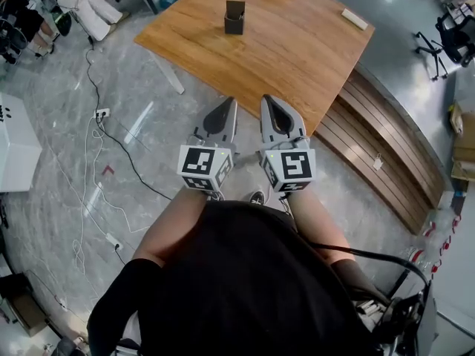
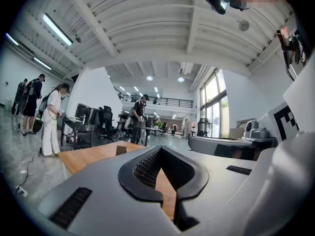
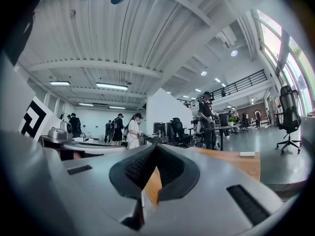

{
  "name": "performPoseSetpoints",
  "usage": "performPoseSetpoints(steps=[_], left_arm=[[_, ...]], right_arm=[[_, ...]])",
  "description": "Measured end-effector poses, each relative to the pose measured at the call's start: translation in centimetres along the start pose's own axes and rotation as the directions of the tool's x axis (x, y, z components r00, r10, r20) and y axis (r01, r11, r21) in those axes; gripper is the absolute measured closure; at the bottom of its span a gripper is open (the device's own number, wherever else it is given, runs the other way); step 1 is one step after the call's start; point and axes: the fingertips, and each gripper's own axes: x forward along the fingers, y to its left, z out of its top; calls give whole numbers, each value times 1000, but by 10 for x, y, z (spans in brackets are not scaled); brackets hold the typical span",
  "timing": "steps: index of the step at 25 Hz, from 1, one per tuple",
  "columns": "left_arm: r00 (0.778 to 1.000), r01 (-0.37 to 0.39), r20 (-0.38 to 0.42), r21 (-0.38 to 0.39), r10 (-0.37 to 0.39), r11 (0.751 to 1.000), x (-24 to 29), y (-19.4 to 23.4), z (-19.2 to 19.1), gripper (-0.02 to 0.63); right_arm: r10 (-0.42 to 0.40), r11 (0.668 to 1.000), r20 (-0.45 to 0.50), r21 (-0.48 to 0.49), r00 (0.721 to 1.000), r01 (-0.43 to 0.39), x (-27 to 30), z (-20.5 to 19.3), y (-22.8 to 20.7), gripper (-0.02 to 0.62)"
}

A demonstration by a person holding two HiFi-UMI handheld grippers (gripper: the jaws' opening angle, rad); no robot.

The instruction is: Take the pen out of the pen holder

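Note:
A small dark pen holder (image 1: pixel 234 17) stands upright on the far part of the wooden table (image 1: pixel 297 58). At this distance I cannot make out a pen in it. My left gripper (image 1: pixel 228 104) and right gripper (image 1: pixel 269 100) are held side by side above the floor, short of the table's near corner. Both are shut with nothing between their jaws. In the left gripper view the shut left gripper (image 2: pixel 160 149) points over the table, and the holder (image 2: pixel 121 150) shows small at the left. The right gripper (image 3: pixel 154 147) is likewise shut and aimed over the table (image 3: pixel 236 162).
A flat white block (image 1: pixel 354 18) lies near the table's far right edge, also in the right gripper view (image 3: pixel 247 154). Cables and a power strip (image 1: pixel 102 113) run over the floor at the left. A white cabinet (image 1: pixel 15 143) stands left, slatted wooden steps (image 1: pixel 393 162) right. People stand beyond the table.

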Motion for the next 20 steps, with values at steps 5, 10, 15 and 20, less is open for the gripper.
performPoseSetpoints(steps=[5, 10, 15, 20], left_arm=[[1000, -29, 3, -3, 29, 1000, 10, -6, -5, 605], [998, -70, 6, -6, 70, 998, 20, -11, -8, 604], [996, -87, -5, 1, 87, 996, 34, -11, -10, 605], [997, -77, -10, 5, 77, 997, 68, 8, -12, 605]], right_arm=[[21, 999, 5, 37, 1000, -21, 1, -4, -19, 581], [39, 998, 22, 55, 999, -40, -1, -4, -38, 581], [54, 997, 12, 62, 998, -55, 7, -9, -50, 581], [41, 997, -12, 62, 999, -40, 42, -21, -68, 581]])
